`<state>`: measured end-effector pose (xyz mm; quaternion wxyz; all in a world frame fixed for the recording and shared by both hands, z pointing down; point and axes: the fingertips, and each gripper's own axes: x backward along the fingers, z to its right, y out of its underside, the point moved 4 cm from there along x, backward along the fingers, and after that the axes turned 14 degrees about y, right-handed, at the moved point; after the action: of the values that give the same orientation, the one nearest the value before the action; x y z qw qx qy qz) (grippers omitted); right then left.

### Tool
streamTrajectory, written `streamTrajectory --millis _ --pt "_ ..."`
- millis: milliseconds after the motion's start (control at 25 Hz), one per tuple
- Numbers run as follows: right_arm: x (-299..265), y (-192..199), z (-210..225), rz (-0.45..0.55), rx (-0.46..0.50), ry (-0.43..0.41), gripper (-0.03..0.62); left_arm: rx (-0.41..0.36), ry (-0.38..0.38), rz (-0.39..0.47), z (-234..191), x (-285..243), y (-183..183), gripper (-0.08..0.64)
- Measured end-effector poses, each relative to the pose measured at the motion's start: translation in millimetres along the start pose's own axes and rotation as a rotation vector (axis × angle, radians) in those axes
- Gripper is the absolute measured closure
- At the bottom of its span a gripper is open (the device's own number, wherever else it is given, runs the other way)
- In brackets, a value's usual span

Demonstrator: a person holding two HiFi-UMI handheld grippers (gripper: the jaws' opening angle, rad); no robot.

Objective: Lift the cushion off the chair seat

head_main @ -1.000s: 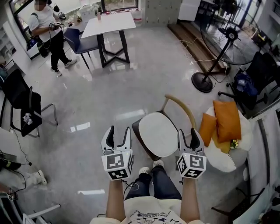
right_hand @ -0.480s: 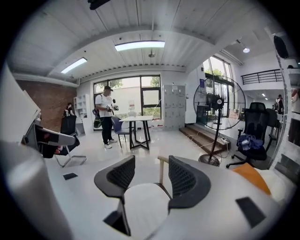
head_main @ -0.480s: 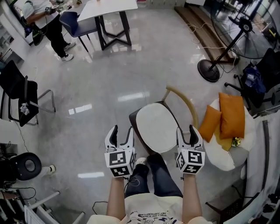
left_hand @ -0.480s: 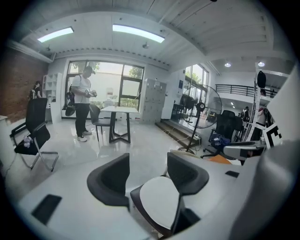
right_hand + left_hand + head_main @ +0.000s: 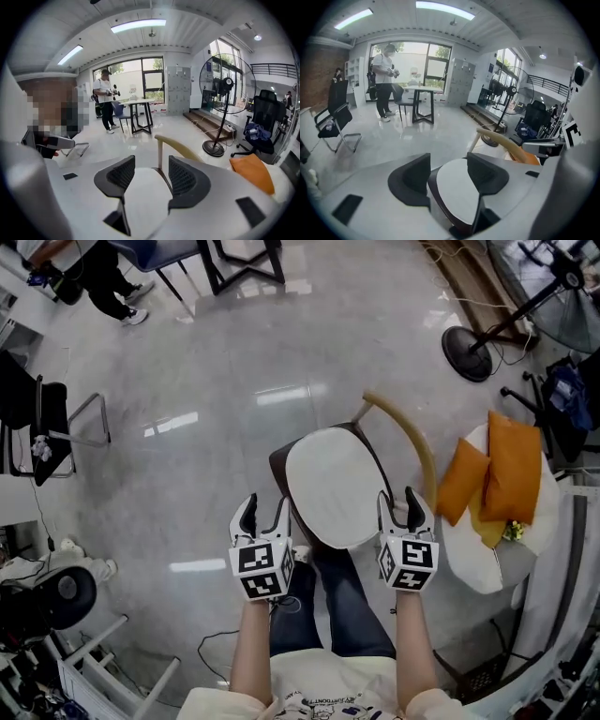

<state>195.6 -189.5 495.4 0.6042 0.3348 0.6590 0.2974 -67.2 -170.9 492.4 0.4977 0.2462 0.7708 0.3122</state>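
The left claw is spread wide and holds nothing. The right claw is spread too, and it is empty. They hang at the two sides of the near edge of the flat round white cushion and seem not to touch it. The cushion lies on the dark brown chair seat, which has a curved tan wooden back. Just right of the chair, two orange pillows rest on a white soft seat.
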Motion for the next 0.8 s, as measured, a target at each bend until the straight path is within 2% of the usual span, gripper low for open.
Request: streamTrajectory --millis 200,400,680,800 --pt "-56 33 -9 -0.072 0.009 -0.010 0.352 0.043 -0.012 -0.070 -22 -48 34 0.313" --pt "-104 70 -11 -0.149 0.021 -0.022 0.353 0.135 -0.030 -0.116 -35 -91 68 0.313" --pt "-163 122 -11 -0.215 0.077 -0.028 0.359 0.224 -0.054 -0.197 -53 -145 124 0.313" --pt "-187 145 -6 -0.243 0.080 -0.017 0.360 0.236 -0.053 -0.233 -57 -167 146 0.313"
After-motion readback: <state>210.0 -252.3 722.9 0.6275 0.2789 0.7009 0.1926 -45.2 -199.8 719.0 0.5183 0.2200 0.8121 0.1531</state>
